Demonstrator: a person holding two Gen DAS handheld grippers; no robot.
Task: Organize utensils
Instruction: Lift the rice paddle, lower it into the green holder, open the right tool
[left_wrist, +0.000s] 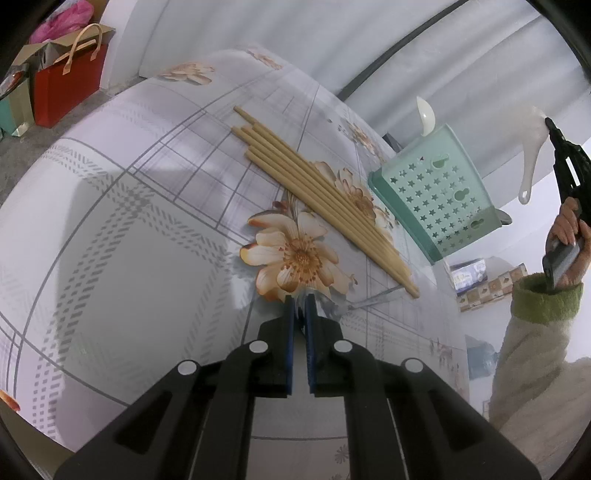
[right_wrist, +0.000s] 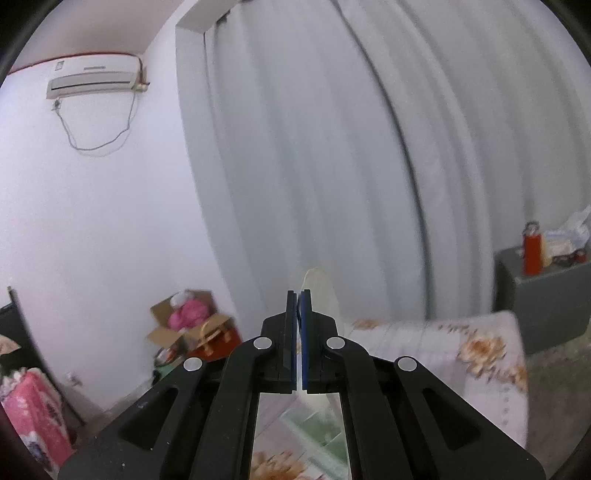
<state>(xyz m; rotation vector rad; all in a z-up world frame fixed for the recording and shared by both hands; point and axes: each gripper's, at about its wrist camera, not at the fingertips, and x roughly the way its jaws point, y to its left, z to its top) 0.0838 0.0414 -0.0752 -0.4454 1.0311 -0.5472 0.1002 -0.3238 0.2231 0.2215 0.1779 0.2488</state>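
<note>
Several wooden chopsticks lie side by side on the flowered tablecloth. A mint-green holder with star holes lies to their right, and a white spoon pokes out of its far end. My left gripper is low at the cloth, shut on a thin metal utensil whose handle runs off to the right. My right gripper is raised above the holder, shut on a white ladle-like spoon that hangs down. In the right wrist view its pads meet on that spoon.
A hand and a green-cuffed sleeve hold the right gripper at the right. A red gift bag and boxes stand on the floor at the far left. Grey curtains hang behind the table. A grey cabinet with a red bottle stands at the right.
</note>
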